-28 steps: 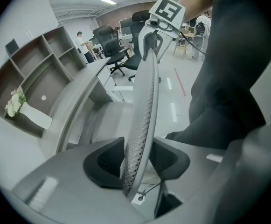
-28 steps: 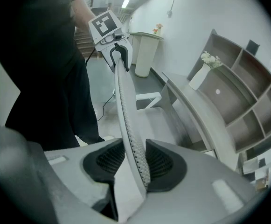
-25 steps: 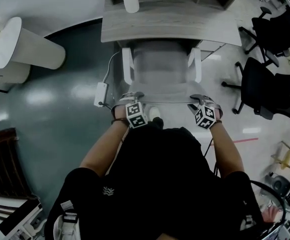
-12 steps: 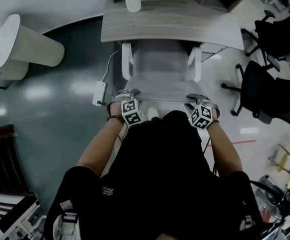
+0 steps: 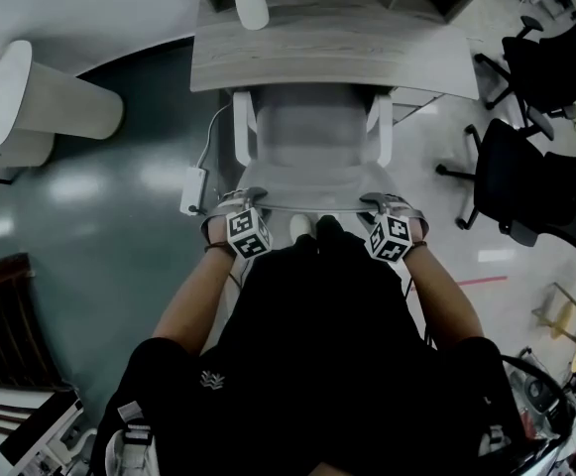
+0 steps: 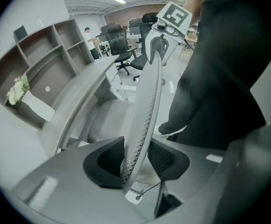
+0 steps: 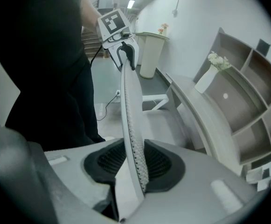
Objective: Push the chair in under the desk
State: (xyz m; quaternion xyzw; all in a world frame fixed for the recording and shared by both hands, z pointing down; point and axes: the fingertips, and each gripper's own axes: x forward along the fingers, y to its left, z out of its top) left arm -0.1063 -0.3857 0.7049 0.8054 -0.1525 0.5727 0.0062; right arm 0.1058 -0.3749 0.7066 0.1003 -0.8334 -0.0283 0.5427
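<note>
left gripper (image 5: 252,194): pointing steeply down, jaws clamping the top rim of the chair back (image 5: 312,204) at its L end. The mesh edge is running up betw. the two pads, both pressing on it.
right gripper (image 5: 379,198): gripping the R end of the same rim. Its jaws have just been closing w/ the rim betw. them, and the pads are pressing both faces.
chair (image 5: 312,132): white. Seat & both armrests are lying just beyond the grippers, on the desk side. The back rim is spanning from one gripper to the other.
desk (image 5: 337,48): grey wood-look top, sitting farther out past the chair. The seat's far end is reaching its near edge; the armrests are showing short of it.
person: standing right behind the grippers, dark clothes filling the near side.
vase (image 5: 251,6): white, w/ pale flowers, standing on the desk well beyond the left gripper.
power strip (image 5: 190,188): white, lying on the floor just outboard of the left gripper, cable trailing toward the desk.
office chairs (image 5: 525,177): black, standing well off the right gripper's outer side.
</note>
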